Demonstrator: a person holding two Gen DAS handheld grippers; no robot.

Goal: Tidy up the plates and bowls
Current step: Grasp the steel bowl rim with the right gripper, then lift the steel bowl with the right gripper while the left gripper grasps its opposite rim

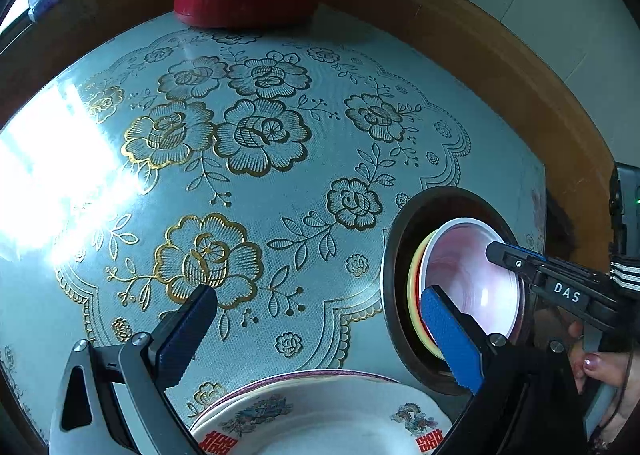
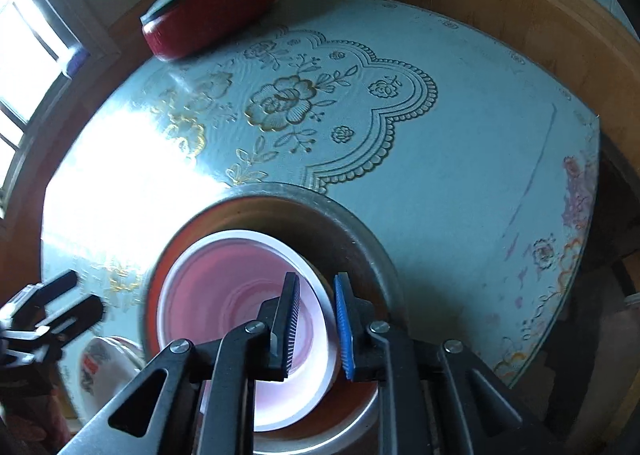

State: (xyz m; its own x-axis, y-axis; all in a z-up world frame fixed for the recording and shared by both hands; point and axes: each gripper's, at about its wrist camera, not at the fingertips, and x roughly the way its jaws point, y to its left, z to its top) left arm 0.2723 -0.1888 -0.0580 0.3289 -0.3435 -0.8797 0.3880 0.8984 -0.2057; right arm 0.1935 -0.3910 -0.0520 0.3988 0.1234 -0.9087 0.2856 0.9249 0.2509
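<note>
While the left gripper (image 1: 320,319) gapes empty, the right gripper (image 2: 316,329) pinches the pink bowl's (image 2: 224,295) rim inside the metal basin (image 2: 360,231).

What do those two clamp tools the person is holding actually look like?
Each gripper has black angular arms with silver bolts and ribbed blue finger pads. The right one carries a white "DAS" label. The hand holding it has pinkish polished nails.

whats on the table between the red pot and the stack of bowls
Nothing: only bare floral tablecloth separates the red pot from the bowl stack, clearest in the right wrist view.
</note>
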